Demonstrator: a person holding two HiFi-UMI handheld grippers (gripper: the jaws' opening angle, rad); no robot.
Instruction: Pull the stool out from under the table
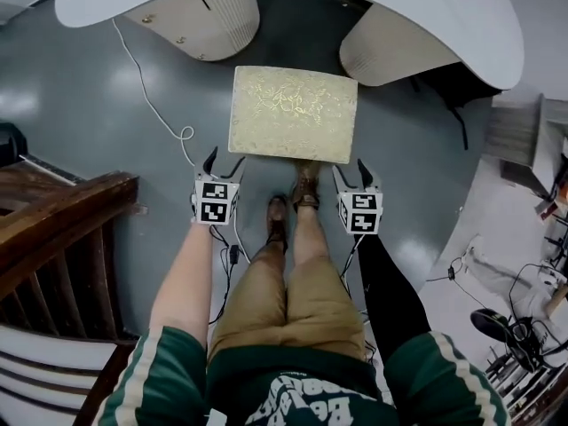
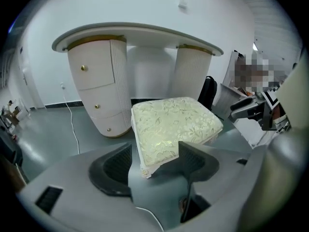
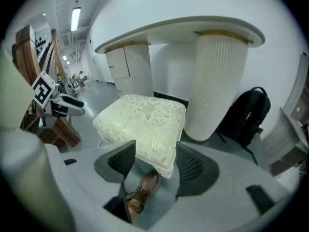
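The stool point(image 1: 293, 114), with a cream floral cushion, stands on the grey floor just in front of the white table point(image 1: 497, 51), between its two ribbed pedestals. My left gripper point(image 1: 224, 160) is open at the stool's near left corner. In the left gripper view that corner of the stool point(image 2: 174, 122) lies between the jaws of the left gripper point(image 2: 154, 153), with a gap on the left side. My right gripper point(image 1: 350, 169) is open at the near right corner. In the right gripper view the stool point(image 3: 142, 117) has its corner between the spread jaws of the right gripper point(image 3: 155, 151).
The person's brown shoes point(image 1: 306, 189) stand close behind the stool. A dark wooden piece of furniture point(image 1: 62, 211) is at the left. A white cable point(image 1: 151, 105) runs over the floor beside the left pedestal point(image 1: 200, 16). A black backpack point(image 3: 248, 112) leans by the right pedestal point(image 3: 219, 81).
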